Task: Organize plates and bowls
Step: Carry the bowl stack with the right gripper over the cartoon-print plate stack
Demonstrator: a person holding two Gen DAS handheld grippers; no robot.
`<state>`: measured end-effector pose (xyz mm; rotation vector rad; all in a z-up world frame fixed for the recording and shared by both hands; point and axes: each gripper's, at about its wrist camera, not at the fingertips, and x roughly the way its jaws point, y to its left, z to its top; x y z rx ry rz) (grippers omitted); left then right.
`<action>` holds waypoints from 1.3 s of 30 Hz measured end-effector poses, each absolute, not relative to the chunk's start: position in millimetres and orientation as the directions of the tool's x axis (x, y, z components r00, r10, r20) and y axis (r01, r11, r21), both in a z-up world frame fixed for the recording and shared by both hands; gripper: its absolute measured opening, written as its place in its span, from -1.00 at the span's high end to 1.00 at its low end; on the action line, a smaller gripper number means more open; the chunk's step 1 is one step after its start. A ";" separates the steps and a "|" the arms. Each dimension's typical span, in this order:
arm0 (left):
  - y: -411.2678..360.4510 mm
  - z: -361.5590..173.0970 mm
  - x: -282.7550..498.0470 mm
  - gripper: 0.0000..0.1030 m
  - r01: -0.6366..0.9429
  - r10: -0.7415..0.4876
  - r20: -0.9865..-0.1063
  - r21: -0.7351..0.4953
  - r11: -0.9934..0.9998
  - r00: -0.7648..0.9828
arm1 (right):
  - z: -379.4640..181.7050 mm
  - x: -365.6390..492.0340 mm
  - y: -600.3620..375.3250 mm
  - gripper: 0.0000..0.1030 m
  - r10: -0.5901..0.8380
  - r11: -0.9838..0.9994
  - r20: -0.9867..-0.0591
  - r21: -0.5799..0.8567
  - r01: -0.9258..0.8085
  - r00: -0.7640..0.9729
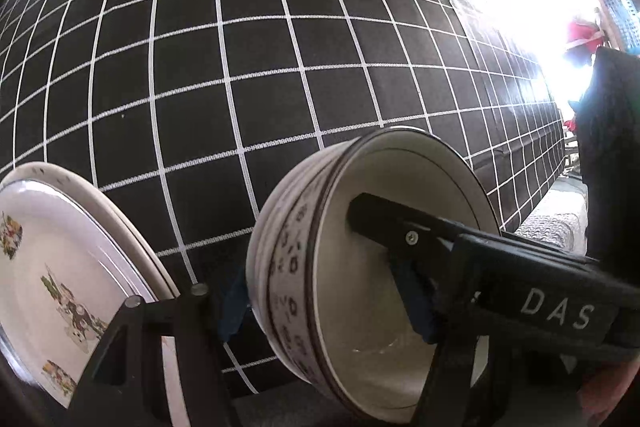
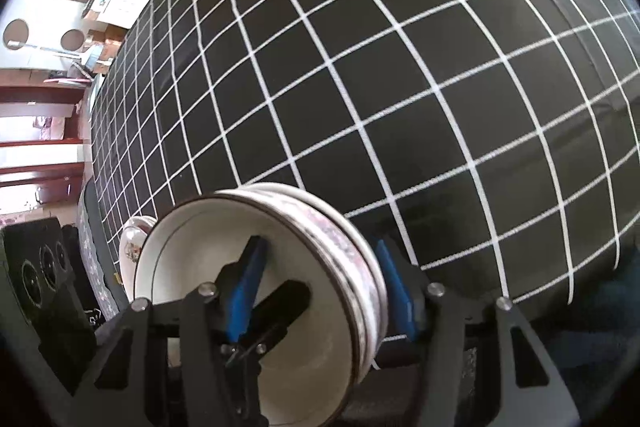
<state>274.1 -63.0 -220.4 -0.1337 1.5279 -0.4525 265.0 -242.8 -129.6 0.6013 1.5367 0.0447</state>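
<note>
A stack of white bowls with dark patterned bands (image 1: 304, 267) is held tilted above a black grid tablecloth (image 1: 240, 47). My left gripper (image 1: 320, 303) is shut on the bowls' wall, one blue pad outside and one inside. My right gripper (image 2: 324, 299) is shut on the opposite wall of the same bowls (image 2: 288, 259), its blue pads (image 2: 396, 291) on either side of the rim. A stack of white plates with painted pictures (image 1: 60, 267) lies at lower left; it also shows in the right wrist view (image 2: 132, 243) behind the bowls.
The tablecloth (image 2: 400, 67) covers the whole table. Its right edge drops off in the left wrist view (image 1: 532, 187), with bright glare beyond. In the right wrist view, black speakers (image 2: 40, 275), red-brown furniture and floor clutter lie past the table's left edge.
</note>
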 end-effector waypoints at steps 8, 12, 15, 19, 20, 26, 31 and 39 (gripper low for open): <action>-56.6 -201.6 273.1 -0.22 0.191 -0.370 -0.929 -0.363 0.912 0.002 | -114.8 267.9 -238.4 -0.19 0.387 0.859 -0.919 0.389 0.333 0.073; -44.4 -187.3 272.9 -0.22 0.179 -0.374 -0.927 -0.364 0.914 0.029 | -103.9 269.9 -224.8 -0.19 0.383 0.866 -0.920 0.388 0.314 0.080; -28.5 -173.9 271.2 -0.22 0.165 -0.373 -0.926 -0.360 0.918 0.057 | -91.4 271.2 -208.0 -0.19 0.384 0.875 -0.919 0.394 0.283 0.091; -0.8 -161.0 268.7 -0.22 0.128 -0.370 -0.924 -0.357 0.925 0.094 | -80.0 275.5 -182.8 -0.19 0.388 0.885 -0.917 0.398 0.240 0.091; 6.1 -158.9 267.1 -0.22 0.119 -0.370 -0.924 -0.358 0.926 0.100 | -77.8 276.8 -175.7 -0.19 0.388 0.889 -0.918 0.398 0.229 0.089; 67.9 -143.6 261.3 -0.22 0.043 -0.342 -0.927 -0.339 0.940 0.153 | -70.0 286.4 -122.6 -0.19 0.407 0.900 -0.911 0.412 0.141 0.063; 110.4 -149.6 256.5 -0.22 -0.022 -0.336 -0.927 -0.344 0.939 0.164 | -75.8 293.9 -79.9 -0.19 0.405 0.911 -0.914 0.405 0.080 0.024; 159.4 -180.9 252.4 -0.22 -0.092 -0.349 -0.926 -0.363 0.927 0.142 | -103.0 299.6 -39.3 -0.18 0.377 0.926 -0.925 0.375 0.039 -0.045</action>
